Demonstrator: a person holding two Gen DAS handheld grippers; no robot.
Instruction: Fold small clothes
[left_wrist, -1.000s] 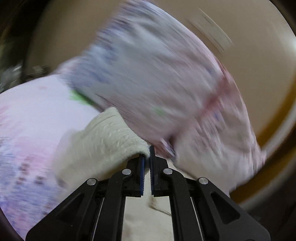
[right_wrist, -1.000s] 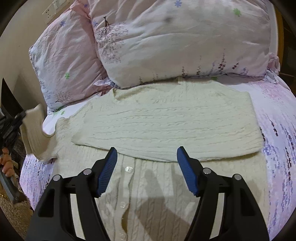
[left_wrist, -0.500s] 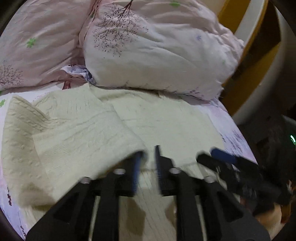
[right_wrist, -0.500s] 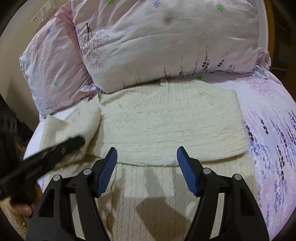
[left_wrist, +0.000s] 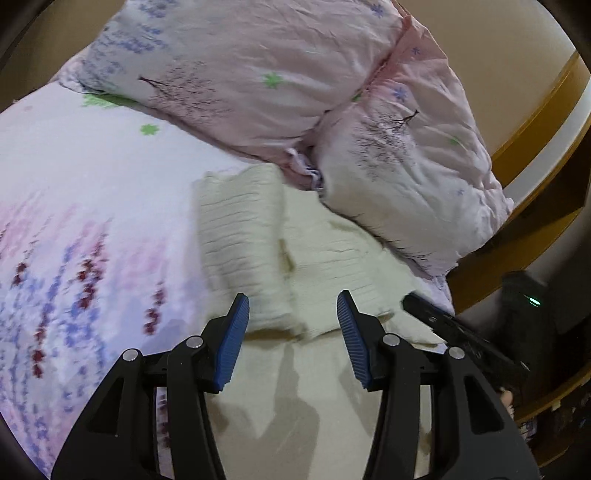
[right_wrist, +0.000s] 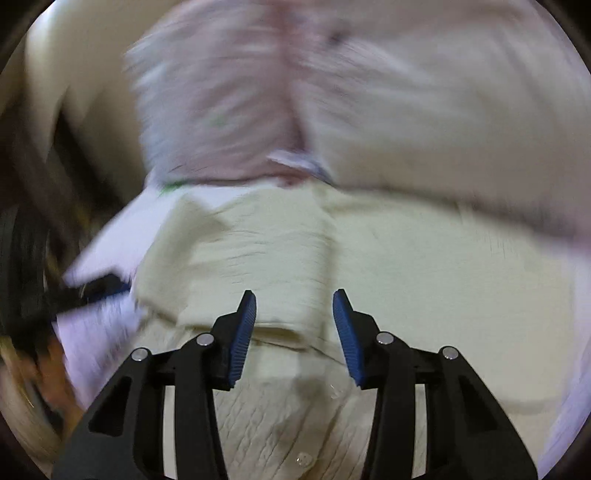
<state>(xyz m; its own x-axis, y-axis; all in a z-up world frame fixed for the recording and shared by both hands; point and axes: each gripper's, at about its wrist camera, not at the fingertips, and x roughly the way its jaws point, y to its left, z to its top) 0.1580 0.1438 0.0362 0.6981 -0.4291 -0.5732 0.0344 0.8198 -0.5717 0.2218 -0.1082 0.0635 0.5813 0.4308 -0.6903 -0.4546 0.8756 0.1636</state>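
Near, left gripper (left_wrist: 291, 325) jaws were opening and right gripper (right_wrist: 293, 325) jaws closing, both empty over the cream knit cardigan (left_wrist: 332, 258) on the bed sheet (left_wrist: 92, 206). Risk: the loosely laid sleeve (left_wrist: 240, 243) could slide off when tugged. Farther, pillows (left_wrist: 280, 74) touched its folded edge.

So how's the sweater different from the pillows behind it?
The sweater is plain cream cable knit; the pillows are smooth pink fabric printed with small flowers and dark branches. The sweater lies flat and folded on the bed sheet; the pillows are plump and lean against each other at the head of the bed. Both are soft, pale and rest on the same sheet.
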